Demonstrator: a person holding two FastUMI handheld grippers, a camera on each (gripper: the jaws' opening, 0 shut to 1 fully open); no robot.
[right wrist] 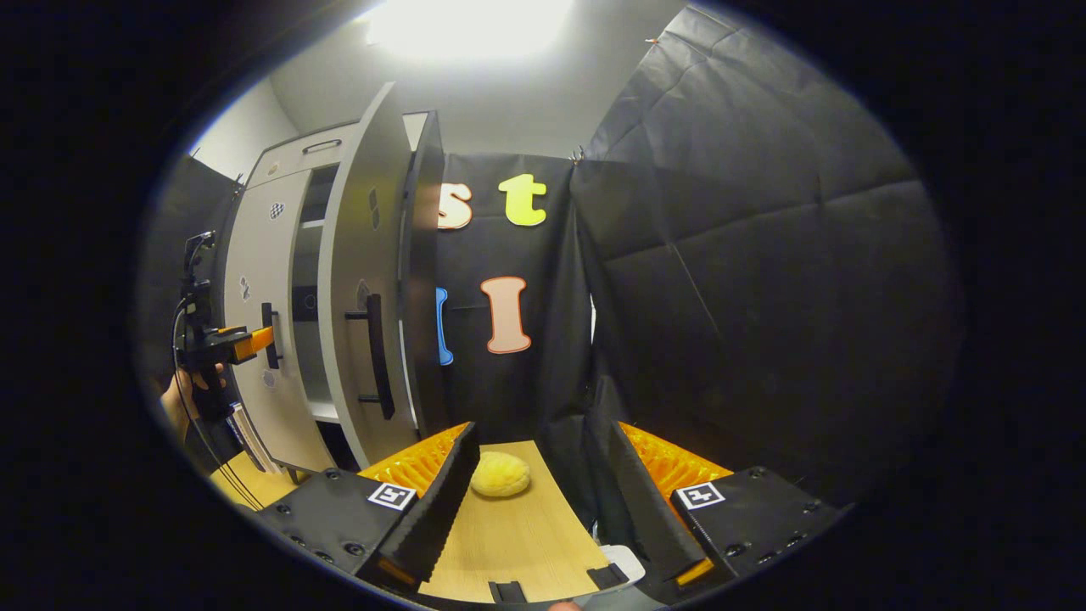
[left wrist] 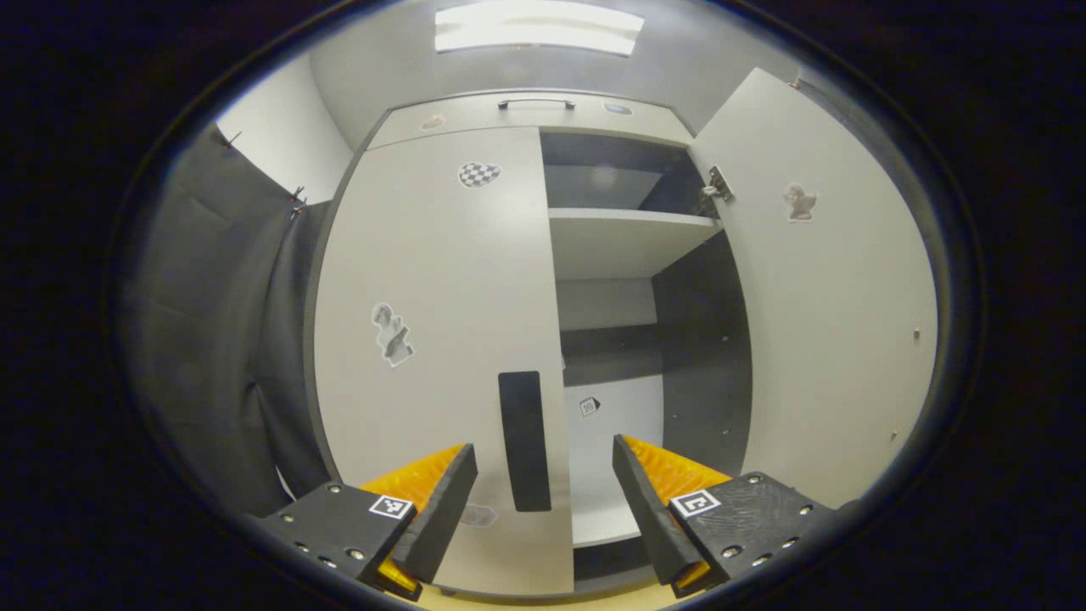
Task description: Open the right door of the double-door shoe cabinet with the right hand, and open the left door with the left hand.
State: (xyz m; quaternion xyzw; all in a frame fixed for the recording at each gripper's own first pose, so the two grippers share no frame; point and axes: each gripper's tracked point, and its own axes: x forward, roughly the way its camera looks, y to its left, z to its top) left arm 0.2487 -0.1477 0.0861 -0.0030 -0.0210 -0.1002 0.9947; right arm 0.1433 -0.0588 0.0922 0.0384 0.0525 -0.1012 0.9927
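Facing left door handle (left wrist: pixel 524 441), upright bar dead ahead between fingers of left tool (left wrist: pixel 543 496), spread wide, empty; right door (left wrist: pixel 827 297) already open.

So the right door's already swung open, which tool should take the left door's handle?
Left. The left tool is open and faces the closed left door, its handle between the fingers. The right tool points away, towards the booth wall.

- The stickers (left wrist: pixel 392 333) on the left door (left wrist: pixel 433 339) are too blurred to make out.
- The hand (right wrist: pixel 182 399) holding the left gripper (right wrist: pixel 254 342) is mostly hidden at the right gripper view's rim.
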